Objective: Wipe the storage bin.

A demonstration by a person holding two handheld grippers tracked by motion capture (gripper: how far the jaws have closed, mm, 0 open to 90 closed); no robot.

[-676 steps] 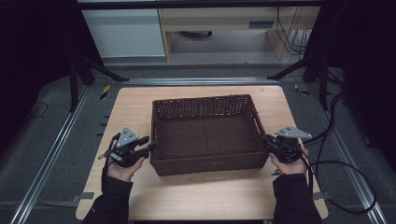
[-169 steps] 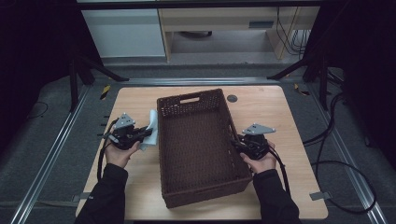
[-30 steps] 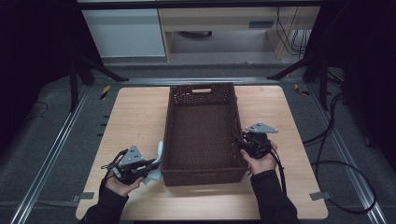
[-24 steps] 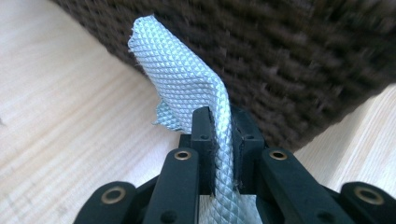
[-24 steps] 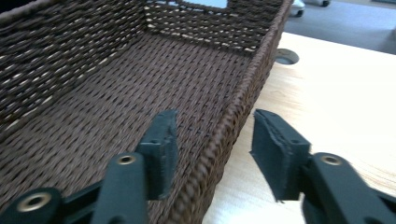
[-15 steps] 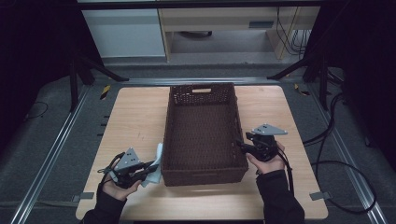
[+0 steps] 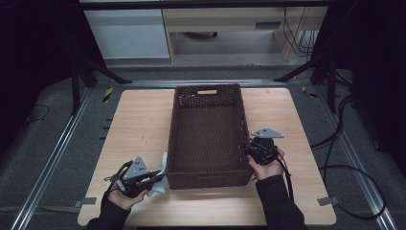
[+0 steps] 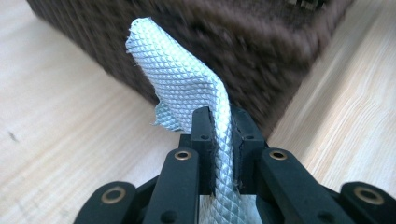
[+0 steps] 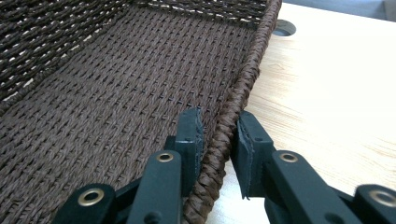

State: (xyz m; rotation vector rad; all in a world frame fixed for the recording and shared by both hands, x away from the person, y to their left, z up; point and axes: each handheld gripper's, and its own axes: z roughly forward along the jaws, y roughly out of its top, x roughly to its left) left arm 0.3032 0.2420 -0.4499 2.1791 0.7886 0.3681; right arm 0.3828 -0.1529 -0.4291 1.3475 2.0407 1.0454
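Two tongs at work, one per hand. Left tongs [image 8: 219,135] clamped tight on a pale cloth [image 8: 187,74], jaws pressed flat against both faces of the folded strip. Cloth whitish-grey with a fine diamond weave, faintly shiny, frayed along one edge, rising from between the jaws and curling over at its top. Seen from above, left tongs [image 7: 154,178] at the near left of the worktop [image 7: 139,124], cloth [image 7: 163,173] standing just beside the near left corner of the basket [image 7: 206,139], whether touching it or not impossible to tell.

Right tongs [image 9: 219,133] set astride the basket's right rim [image 9: 243,88], one jaw inside the wall, the other outside, close against the braided edge with only a thin gap showing on the outer side. From above, right tongs [image 7: 249,147] at the near part of the right wall.

Basket dark brown wicker, rectangular, long side running near to far, tightly woven floor, thick twisted rim, a handle slot in the far wall. Placed at the middle of the light wooden worktop, its near end close to the near edge.
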